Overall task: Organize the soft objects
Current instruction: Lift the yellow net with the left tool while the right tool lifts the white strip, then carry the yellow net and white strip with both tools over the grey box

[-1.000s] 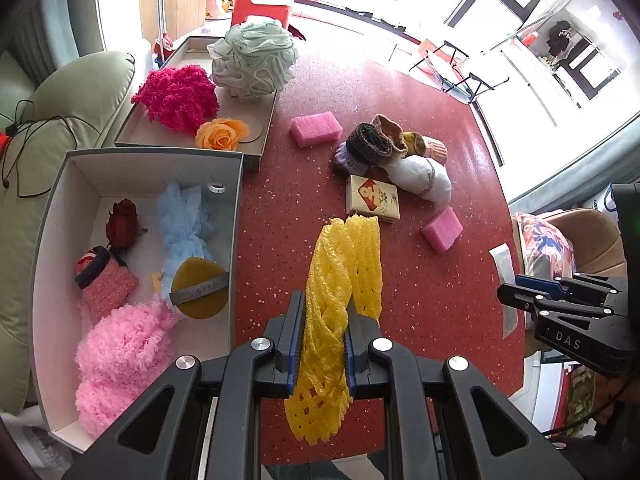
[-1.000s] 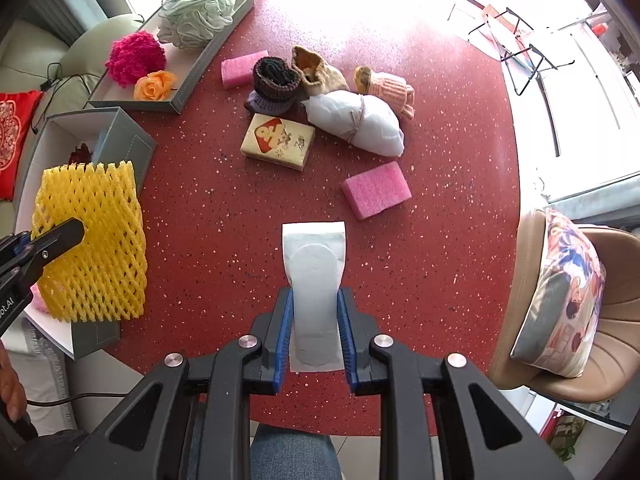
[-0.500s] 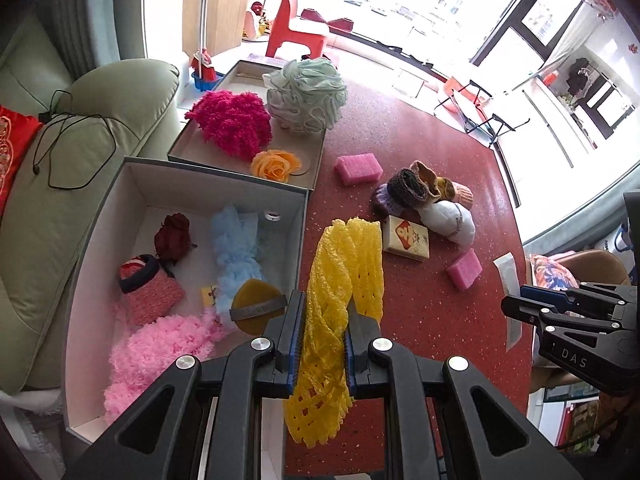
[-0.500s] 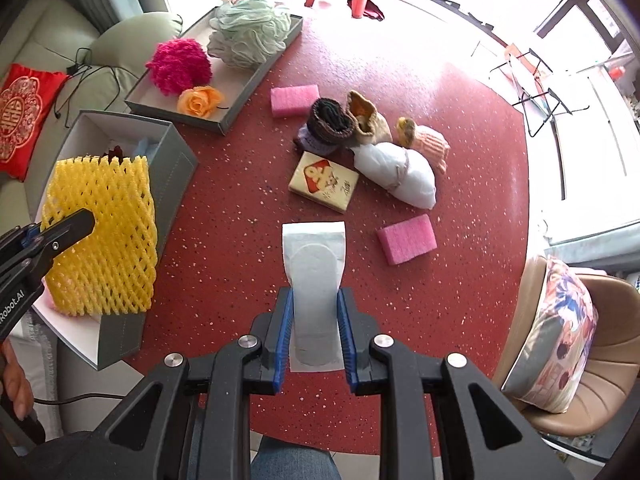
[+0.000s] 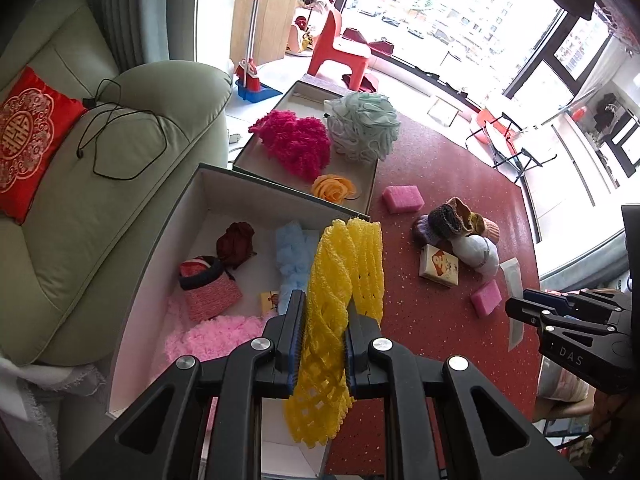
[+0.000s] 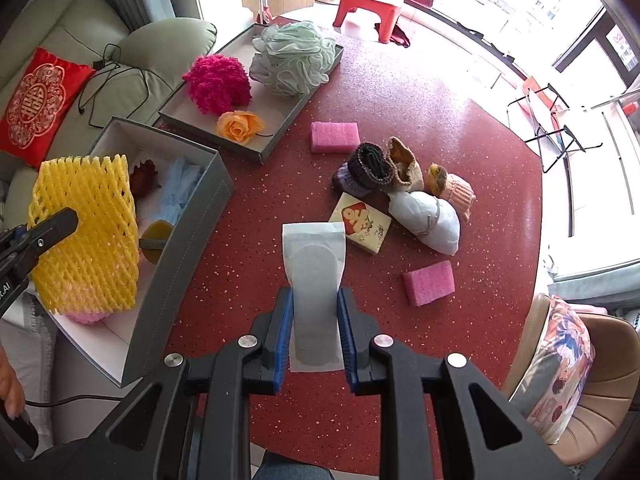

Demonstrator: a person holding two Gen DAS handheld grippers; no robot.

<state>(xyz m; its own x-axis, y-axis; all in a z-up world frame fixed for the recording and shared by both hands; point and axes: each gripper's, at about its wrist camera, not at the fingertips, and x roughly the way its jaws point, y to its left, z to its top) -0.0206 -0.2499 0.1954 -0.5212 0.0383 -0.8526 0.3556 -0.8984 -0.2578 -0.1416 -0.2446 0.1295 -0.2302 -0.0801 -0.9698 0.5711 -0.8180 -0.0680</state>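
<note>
Yellow foam net (image 5: pixel 344 280), clenched in the left gripper's (image 5: pixel 320 344) jaws, hangs over the white box (image 5: pixel 160 248), release comes next, while the right gripper (image 6: pixel 316 332) grasps a white packet (image 6: pixel 314 264) beside that box.

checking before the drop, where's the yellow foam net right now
The yellow foam net is clamped in the left gripper, hanging over the near white box, beside the light blue pouf.

Strong daylight enters through the windows (image 5: pixel 460 12) at twelve to two o'clock, overexposed to white. Red bench (image 6: pixel 400 92) shows glare toward twelve o'clock. Shadows soft. Focus sharp centrally; fisheye bending and dark vignetting at all edges.
</note>
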